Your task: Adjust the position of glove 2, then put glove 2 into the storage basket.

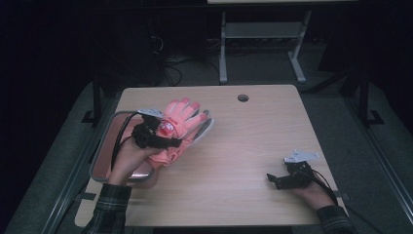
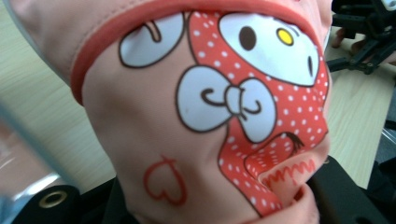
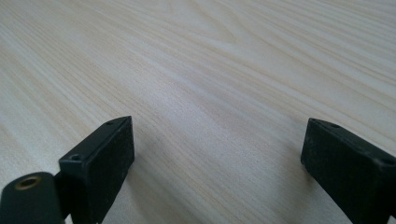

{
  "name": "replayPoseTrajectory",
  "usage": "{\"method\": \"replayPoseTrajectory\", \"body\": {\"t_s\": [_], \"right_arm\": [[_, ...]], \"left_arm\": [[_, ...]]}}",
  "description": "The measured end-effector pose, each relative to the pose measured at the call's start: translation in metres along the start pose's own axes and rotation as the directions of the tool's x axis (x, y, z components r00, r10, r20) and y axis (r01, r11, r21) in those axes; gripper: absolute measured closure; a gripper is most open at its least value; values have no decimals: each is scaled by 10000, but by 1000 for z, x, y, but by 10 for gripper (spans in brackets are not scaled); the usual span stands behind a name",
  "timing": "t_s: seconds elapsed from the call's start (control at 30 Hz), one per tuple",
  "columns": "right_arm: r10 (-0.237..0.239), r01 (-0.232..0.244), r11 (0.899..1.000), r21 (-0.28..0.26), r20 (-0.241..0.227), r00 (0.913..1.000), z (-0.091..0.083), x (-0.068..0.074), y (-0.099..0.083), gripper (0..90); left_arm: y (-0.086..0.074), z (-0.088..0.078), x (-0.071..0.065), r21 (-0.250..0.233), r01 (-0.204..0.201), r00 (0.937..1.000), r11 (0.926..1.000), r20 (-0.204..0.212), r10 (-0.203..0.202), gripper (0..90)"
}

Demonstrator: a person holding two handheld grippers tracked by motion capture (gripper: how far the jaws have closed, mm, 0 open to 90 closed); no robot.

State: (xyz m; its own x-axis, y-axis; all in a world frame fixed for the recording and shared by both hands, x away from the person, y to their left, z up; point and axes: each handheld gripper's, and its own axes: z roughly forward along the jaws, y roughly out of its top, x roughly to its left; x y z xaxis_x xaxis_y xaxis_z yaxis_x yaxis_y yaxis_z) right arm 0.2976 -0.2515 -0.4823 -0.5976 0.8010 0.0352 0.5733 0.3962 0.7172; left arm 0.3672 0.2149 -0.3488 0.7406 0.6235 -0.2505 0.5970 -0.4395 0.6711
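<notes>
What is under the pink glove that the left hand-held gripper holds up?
Under the pink glove a grey tray shows, its far corner peeping out past the fingers, on the wooden table. The tray's inside beneath the glove is covered.

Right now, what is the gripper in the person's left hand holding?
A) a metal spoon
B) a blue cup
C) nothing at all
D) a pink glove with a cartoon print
D: the left gripper is closed on the pink glove above the tray, and the left gripper view shows its cartoon print up close.
</notes>
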Motion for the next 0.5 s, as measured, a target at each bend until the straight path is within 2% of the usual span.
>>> {"method": "replayPoseTrajectory", "body": {"t_s": [0.27, 0.4, 0.5], "right_arm": [[17, -17, 10000, 13, 22, 10000, 0, 0, 0, 92], [34, -34, 10000, 17, 21, 10000, 0, 0, 0, 92], [35, -35, 10000, 17, 23, 10000, 0, 0, 0, 92]], "left_arm": [[-20, -28, 19, -246, 580, 9964, 9980, -607, -594, 557], [-32, -40, 30, -392, 1001, 9916, 9942, -784, -1029, 555], [-40, -50, 38, -480, 1258, 9854, 9909, -1093, -1304, 553]]}}
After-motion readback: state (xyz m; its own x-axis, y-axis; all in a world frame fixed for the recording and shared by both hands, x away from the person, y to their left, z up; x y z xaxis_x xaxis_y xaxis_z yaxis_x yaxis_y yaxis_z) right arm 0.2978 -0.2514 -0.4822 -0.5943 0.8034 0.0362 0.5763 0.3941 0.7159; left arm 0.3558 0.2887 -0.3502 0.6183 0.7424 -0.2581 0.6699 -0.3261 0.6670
